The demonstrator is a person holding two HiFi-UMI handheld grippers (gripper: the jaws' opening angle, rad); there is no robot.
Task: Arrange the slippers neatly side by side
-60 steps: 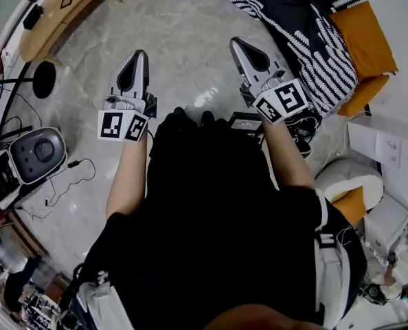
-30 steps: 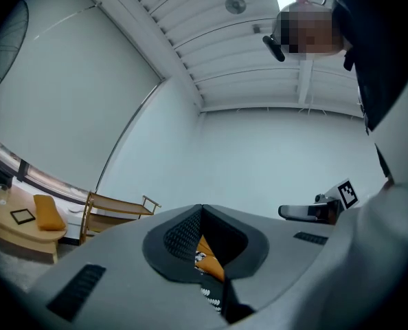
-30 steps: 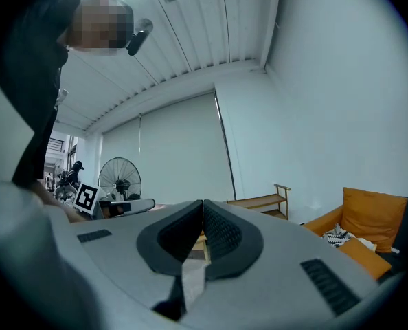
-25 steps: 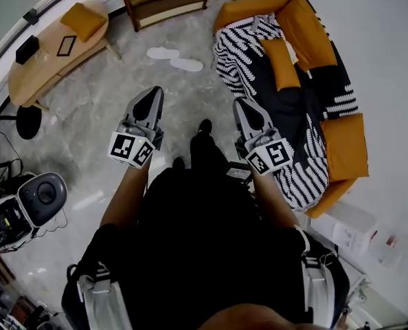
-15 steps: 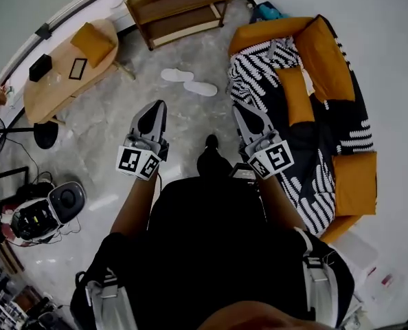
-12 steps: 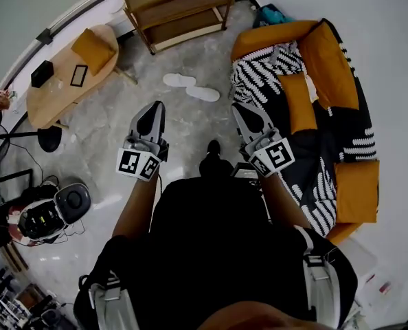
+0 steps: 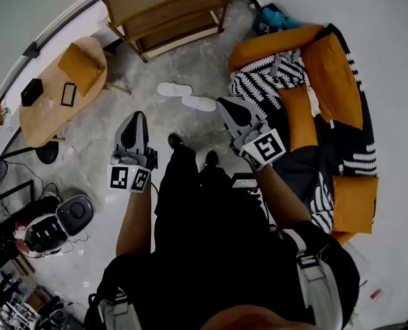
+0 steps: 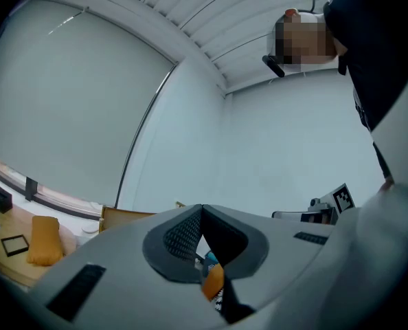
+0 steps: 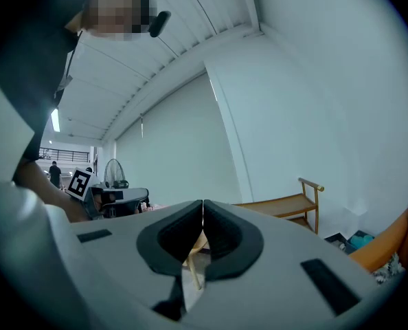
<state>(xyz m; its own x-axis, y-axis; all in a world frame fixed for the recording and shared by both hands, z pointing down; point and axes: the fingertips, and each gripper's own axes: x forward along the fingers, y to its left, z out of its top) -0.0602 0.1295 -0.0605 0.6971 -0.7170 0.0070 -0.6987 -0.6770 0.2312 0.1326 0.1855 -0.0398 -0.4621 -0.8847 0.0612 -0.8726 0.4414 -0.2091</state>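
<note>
Two white slippers lie on the grey stone floor ahead of me in the head view, the left slipper point(image 7: 174, 89) and the right slipper point(image 7: 199, 104), end to end at an angle to each other. My left gripper point(image 7: 132, 123) is held at waist height, shut and empty, well short of them. My right gripper point(image 7: 228, 106) is also shut and empty, its tip close to the right slipper in the picture but high above the floor. Both gripper views point up at walls and ceiling, with jaws point(image 8: 201, 208) point(image 9: 202, 205) closed tip to tip; no slipper shows there.
A wooden shelf rack point(image 7: 168, 9) stands beyond the slippers. An oval wooden table point(image 7: 56, 91) with an orange cushion is at the left. An orange sofa point(image 7: 314, 95) with a black-and-white throw is at the right. A grey machine point(image 7: 73, 215) and cables lie at lower left.
The person has walked forward: the slippers, shelf and sofa have come nearer in the head view. Both grippers stayed shut; the left one dropped lower and the right one swung toward the slippers.
</note>
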